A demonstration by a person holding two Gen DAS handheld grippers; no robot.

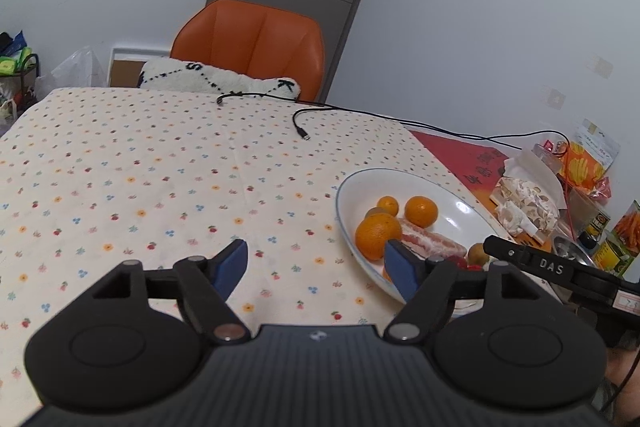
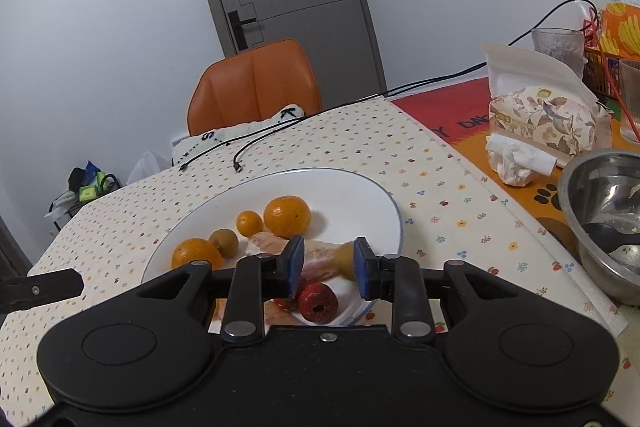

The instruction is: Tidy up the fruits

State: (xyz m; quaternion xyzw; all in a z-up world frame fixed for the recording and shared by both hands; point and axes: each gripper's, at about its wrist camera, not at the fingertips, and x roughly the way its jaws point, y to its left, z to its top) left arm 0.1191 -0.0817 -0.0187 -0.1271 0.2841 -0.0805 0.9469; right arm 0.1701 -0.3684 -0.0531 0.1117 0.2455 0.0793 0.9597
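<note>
The right claw [image 2: 327, 265] hangs over the near edge of the white plate [image 2: 360, 187], its blue pads partly open with nothing held; a small kiwi [image 2: 344, 261] sits just ahead, touching or almost touching the inside of the right pad, a red fruit [image 2: 318, 303] just below. The left claw [image 1: 316, 269], wide open and empty, waits left of the plate over the tabletop [image 1: 160, 167], so the right one is nearer the fruit

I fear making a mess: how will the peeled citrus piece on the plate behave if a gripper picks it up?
The peeled citrus piece looks soft and moist, so it would probably squash or leak under firm pressure. It seems made of segments, so it may split apart when lifted.
</note>
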